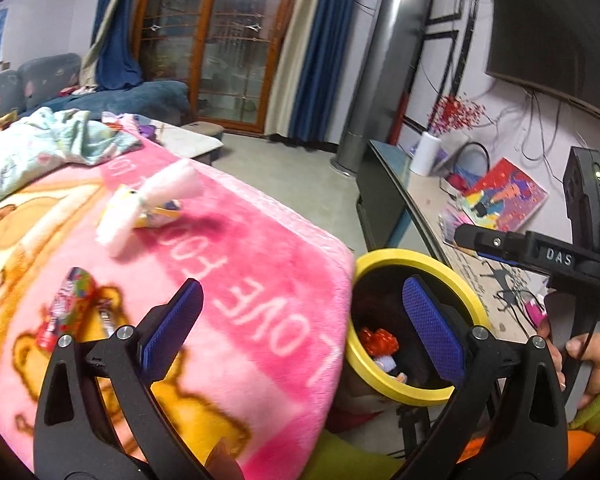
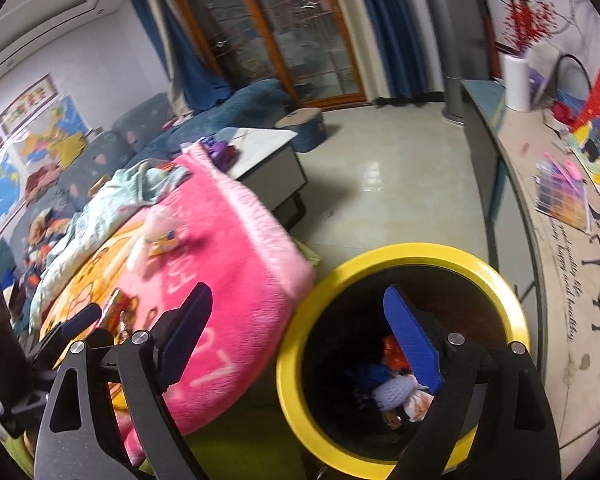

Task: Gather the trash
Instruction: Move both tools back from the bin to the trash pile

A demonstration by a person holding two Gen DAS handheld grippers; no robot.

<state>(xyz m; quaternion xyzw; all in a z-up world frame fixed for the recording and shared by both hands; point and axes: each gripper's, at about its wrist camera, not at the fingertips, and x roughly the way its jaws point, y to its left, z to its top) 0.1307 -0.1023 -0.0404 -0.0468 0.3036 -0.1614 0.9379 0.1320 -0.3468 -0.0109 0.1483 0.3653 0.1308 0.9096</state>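
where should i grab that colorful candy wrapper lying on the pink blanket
Grip the colorful wrapper across its narrow width near the middle, coming down from above. It lies flat and elongated on the soft pink blanket, so pads can press into the plush on either long edge. The left gripper is open and nearest.

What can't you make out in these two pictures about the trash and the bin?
- Bin contents, left wrist view: mostly hidden by the left gripper finger and the dark inside.
- Bin contents, right wrist view: partly behind the right gripper finger; items too dim to name.
- White wad on the blanket: blurred in both views.
- Candy wrapper: print unreadable, lower end hidden behind the left gripper.
- Bin's base: cut off by the frame edge.
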